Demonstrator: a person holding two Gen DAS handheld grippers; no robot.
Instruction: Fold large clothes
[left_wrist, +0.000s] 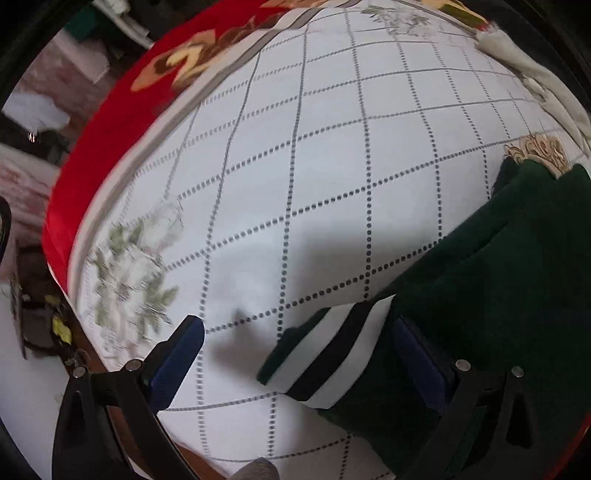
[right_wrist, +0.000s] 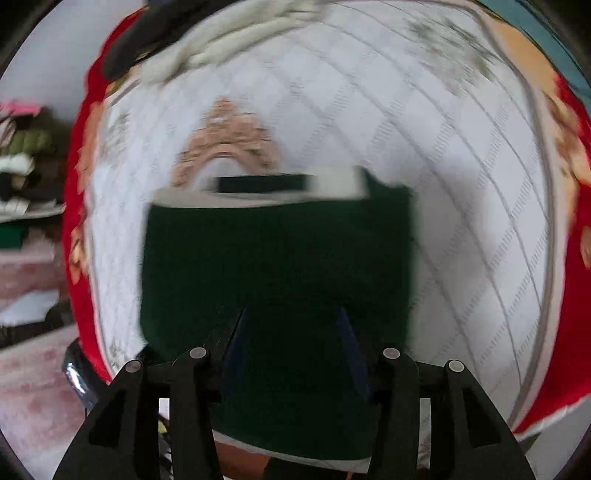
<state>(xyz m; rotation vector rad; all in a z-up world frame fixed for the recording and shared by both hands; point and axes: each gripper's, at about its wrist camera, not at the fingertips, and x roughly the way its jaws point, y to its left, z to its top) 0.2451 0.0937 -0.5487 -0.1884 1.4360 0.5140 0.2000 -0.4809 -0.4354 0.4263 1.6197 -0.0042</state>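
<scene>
A dark green garment (right_wrist: 277, 258) lies folded into a rough rectangle on the white quilted bed cover (right_wrist: 461, 184). Its white and black striped cuff (left_wrist: 332, 354) points toward the cover's middle in the left wrist view, with the green body (left_wrist: 498, 295) at lower right. My left gripper (left_wrist: 301, 343) is open wide; the cuff lies between its blue pads without touching them. My right gripper (right_wrist: 293, 332) hangs over the near half of the garment, pads apart, nothing visibly pinched. The right wrist view is blurred.
A red flowered blanket (left_wrist: 110, 140) borders the bed cover (left_wrist: 332, 166). A crumpled pale cloth (right_wrist: 229, 40) lies at the far edge, also seen as a pale cloth (left_wrist: 535, 77) at upper right. Stacked clothes (right_wrist: 22, 166) sit beside the bed, above pinkish floor (right_wrist: 33, 387).
</scene>
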